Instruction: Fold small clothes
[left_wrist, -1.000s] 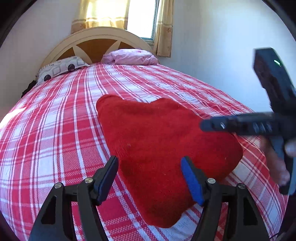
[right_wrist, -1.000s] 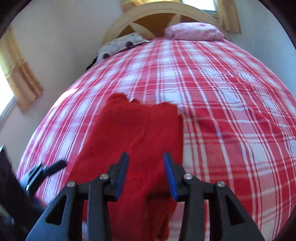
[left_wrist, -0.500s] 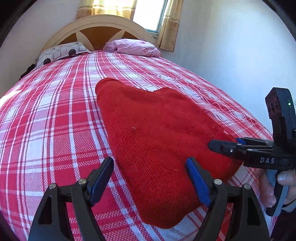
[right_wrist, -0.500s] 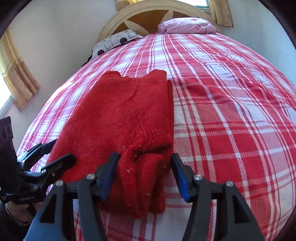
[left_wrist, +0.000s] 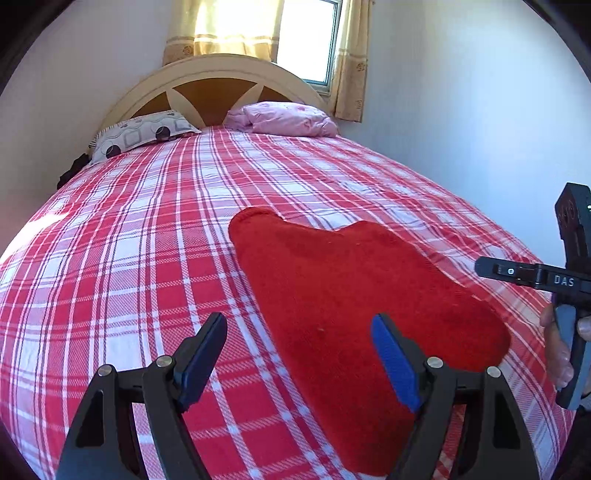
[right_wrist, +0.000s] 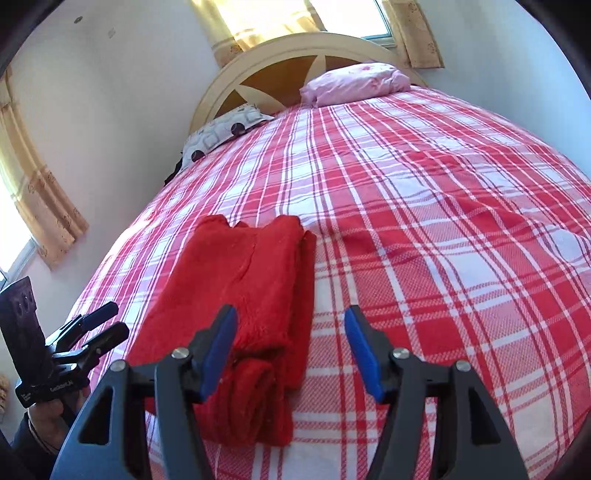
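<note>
Lettering "DAS" on right gripper (left_wrist: 487, 266)

Was a home bedroom: bed (left_wrist: 147, 258) under a red-and-white checked cover, arched cream headboard (left_wrist: 221, 70) at 12 o'clock, patterned pillow (left_wrist: 144, 133) at 11 and pink pillow (left_wrist: 288, 118) at 12, yellow curtains (left_wrist: 229, 29) framing a sunlit window (left_wrist: 308, 40) above.

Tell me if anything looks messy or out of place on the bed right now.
Little stands out. The red garment lies folded on the plaid bedspread, though its near end bunches in uneven rolled layers. Both grippers, left and right, are open and empty.
</note>
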